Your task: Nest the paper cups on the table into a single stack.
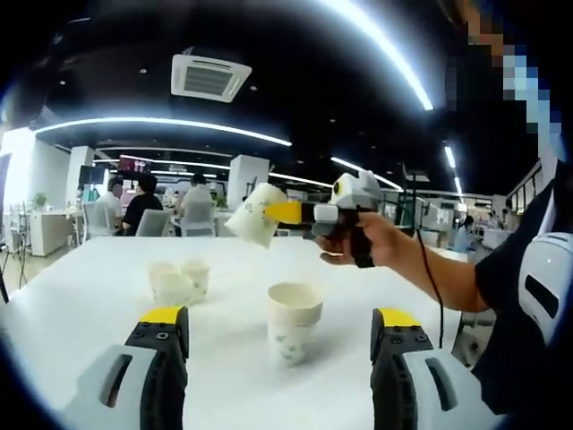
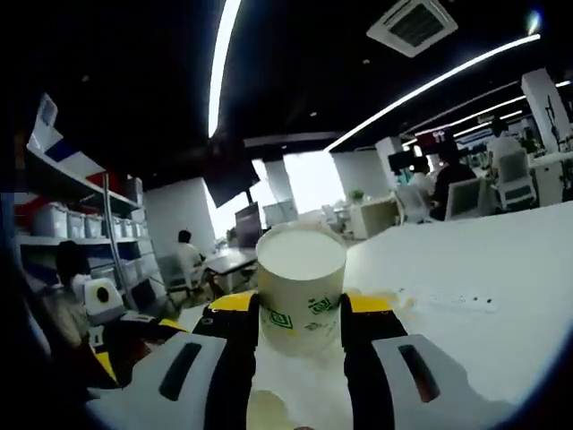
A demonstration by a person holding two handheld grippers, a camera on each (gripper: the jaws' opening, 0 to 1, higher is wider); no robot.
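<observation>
Paper cup [image 2: 301,288] clamped between right gripper [image 2: 300,327] jaws, held tilted in air above white table [image 1: 81,305]. Hand [image 1: 363,240] grips its handle. Left gripper [image 1: 279,336] spread wide, near upright cup [image 1: 294,321]; more cups [image 1: 179,280] far left.

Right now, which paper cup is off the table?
The cup clamped in the right gripper, held tilted in the air. The upright cup and the cup pair stand on the table.

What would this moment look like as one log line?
right gripper: shut on paper cup, raised | left gripper: open | upright cup: on table | nesting: pending
</observation>
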